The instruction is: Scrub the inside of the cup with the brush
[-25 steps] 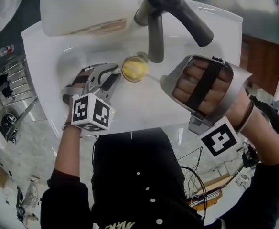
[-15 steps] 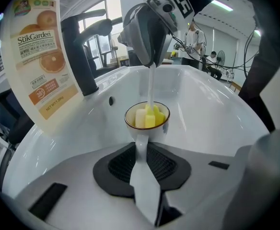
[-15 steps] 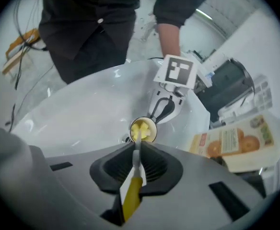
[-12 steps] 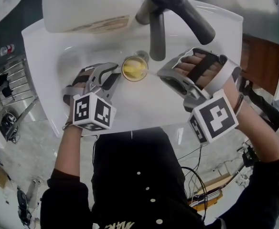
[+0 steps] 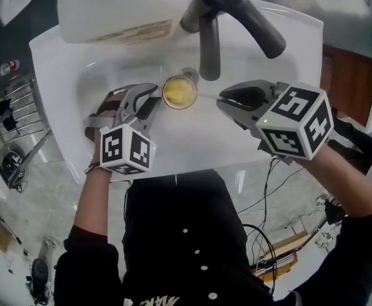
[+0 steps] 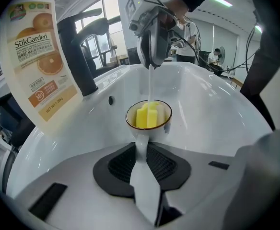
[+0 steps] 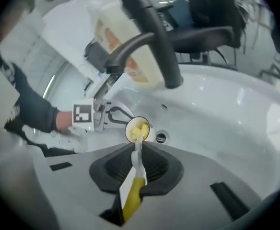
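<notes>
Fingers (image 6: pixel 115 166) of the left gripper (image 6: pixel 141 151) are closed partway, pinching the white handle of the cup (image 6: pixel 148 115). That cup stands upright in the white sink (image 5: pixel 65 62), just beyond the fingertips. Fingers (image 7: pixel 159 169) of the right gripper (image 7: pixel 137 159) clamp the brush (image 7: pixel 132 190) by its yellow-and-white handle, and its yellow head sits inside the cup. An orange-printed bottle (image 6: pixel 34 56) at the sink's back edge reads "StikGarden"; its smaller print is too fine to read. A dark faucet (image 5: pixel 208 43) hangs over the basin. In the head view the bottle's top is cut off, and the brush's thin shaft is barely visible.
</notes>
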The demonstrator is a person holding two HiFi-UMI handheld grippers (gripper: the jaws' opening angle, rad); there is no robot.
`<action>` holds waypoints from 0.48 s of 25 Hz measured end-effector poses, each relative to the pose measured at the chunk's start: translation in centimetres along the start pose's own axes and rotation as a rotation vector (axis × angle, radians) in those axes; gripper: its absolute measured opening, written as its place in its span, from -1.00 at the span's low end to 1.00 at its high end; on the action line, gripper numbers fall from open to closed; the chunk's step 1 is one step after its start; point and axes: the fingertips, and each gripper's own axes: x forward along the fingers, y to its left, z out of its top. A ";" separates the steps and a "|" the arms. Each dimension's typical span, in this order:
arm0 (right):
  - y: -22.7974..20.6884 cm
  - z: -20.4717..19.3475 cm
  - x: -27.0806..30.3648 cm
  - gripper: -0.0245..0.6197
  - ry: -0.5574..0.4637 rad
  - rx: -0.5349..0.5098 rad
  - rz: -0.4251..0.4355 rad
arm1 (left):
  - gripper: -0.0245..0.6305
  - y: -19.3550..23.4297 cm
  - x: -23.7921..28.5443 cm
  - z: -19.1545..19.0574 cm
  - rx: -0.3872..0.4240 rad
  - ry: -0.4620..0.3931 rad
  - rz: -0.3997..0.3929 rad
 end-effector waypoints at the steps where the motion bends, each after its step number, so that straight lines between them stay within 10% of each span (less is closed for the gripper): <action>1: -0.2 -0.2 0.0 -0.74 -0.028 0.131 0.021 | -0.65 0.0 0.0 0.0 -0.001 0.000 0.000; 5: -0.7 -0.5 -0.3 -0.73 -0.146 0.604 0.089 | -0.65 0.1 -0.1 0.2 -0.008 -0.004 0.003; 12: 0.4 -0.6 -0.6 -0.75 -0.109 0.249 -0.022 | -0.65 0.3 0.0 0.1 -0.004 0.004 0.007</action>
